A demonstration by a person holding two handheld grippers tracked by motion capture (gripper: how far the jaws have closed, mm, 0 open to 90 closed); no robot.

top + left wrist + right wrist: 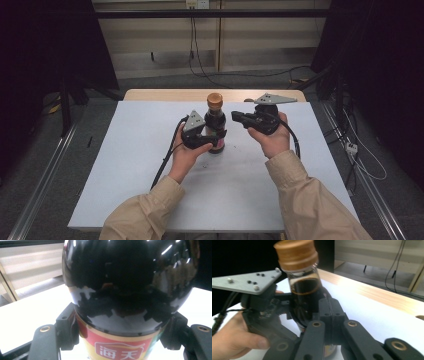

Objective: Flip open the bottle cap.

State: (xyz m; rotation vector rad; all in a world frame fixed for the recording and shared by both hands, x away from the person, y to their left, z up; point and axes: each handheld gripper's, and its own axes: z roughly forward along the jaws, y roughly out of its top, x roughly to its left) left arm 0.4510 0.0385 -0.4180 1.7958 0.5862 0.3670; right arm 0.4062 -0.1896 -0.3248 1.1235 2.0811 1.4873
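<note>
The left gripper [209,138] has its jaws clamped on the lower body of the bottle [215,123], which stands upright near the middle of the desk [125,165]. The right gripper [240,118], just right of the neck, has its jaws closed on nothing. The cap [215,99] is on, so I'd judge only 1 step done: steadying; opening remains.

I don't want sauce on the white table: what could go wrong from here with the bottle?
1. The left gripper clamps the bottle low on its body, so a push on the tall neck might tip it.
2. The right gripper, jaws shut and empty, sits close beside the neck; a stray move could knock it.
3. If the brown cap is loose, a tilt may spill dark sauce.
</note>
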